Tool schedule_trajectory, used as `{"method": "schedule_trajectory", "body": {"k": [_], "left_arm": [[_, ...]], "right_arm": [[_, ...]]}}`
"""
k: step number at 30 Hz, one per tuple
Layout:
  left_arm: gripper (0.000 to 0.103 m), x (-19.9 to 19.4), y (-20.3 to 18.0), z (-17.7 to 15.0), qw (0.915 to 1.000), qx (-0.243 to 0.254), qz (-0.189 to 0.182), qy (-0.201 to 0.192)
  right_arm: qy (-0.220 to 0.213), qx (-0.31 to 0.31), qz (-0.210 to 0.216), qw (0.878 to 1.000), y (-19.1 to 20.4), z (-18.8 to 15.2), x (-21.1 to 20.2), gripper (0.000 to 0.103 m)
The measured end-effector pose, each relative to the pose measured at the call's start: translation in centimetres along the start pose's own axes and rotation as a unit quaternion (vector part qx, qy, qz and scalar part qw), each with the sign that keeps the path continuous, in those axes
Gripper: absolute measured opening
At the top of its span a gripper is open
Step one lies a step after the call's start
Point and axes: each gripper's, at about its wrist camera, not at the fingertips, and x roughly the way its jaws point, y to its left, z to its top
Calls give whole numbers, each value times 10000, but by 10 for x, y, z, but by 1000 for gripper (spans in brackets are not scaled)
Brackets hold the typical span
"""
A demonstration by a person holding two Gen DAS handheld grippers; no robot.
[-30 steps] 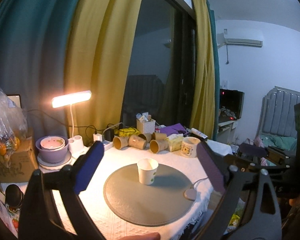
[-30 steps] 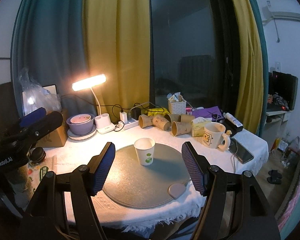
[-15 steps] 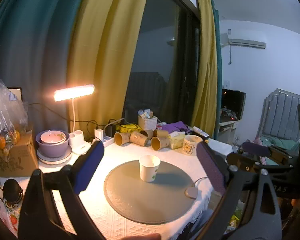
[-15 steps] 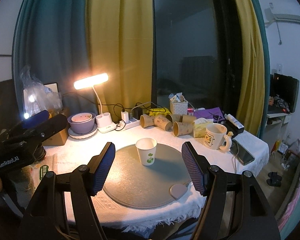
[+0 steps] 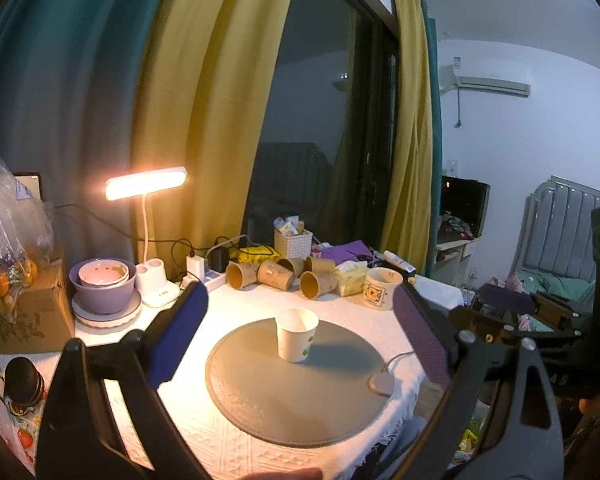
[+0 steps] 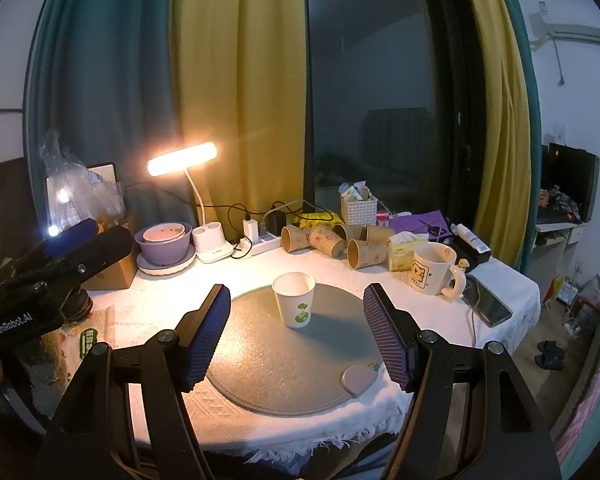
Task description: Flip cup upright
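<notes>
Both grippers held back from the table, nothing between the pads of either.

Left black two-finger gripper (image 5: 300, 340): fingers spread wide, blue ribbed pads facing each other. The white paper cup with a green leaf print (image 5: 296, 335) stands ahead of it, in line with the gap between the fingertips and slightly left of centre, well apart from both pads. No contact.

Right black two-finger gripper (image 6: 298, 334): fingers also spread wide. The cup (image 6: 294, 299) is ahead and between the fingertips, close to the centre line, clear of both pads. From this view the left gripper's body (image 6: 40, 276) shows at far left, beside the table edge, labelled in white lettering.

Materials and shapes, left to right from the right gripper:
- brown cardboard box (image 6: 114, 270), matte, behind the left gripper body.
- lavender ceramic bowl on a round plate (image 6: 163, 242), glossy, a pink bowl nested inside.
- white desk lamp with a bar-shaped lit head (image 6: 182, 159), thin curved neck, blocky base.
- round grey mat (image 6: 260, 364), smooth, flat, lying on the white textured tablecloth (image 6: 148, 320) with a fringed front edge.
- brown paper cups lying on their sides (image 6: 332, 240), mouths toward the camera, far side of the table.
- cream ceramic mug with a bear picture (image 6: 434, 268), far right of the fingers, beside a dark flat phone (image 6: 488, 304).

Cup: upright, mouth up, tapered, rolled rim, inside plain white. Sits on the far half of the mat; shadow falls to its right.
</notes>
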Motion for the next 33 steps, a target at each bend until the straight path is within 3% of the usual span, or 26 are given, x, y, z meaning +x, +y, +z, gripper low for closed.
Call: {"method": "schedule_trajectory", "body": {"k": [33], "left_arm": [[95, 1, -1, -2, 10000, -32, -49, 77]], "right_arm": [[86, 11, 62, 9999, -3, 0, 6, 72]]}}
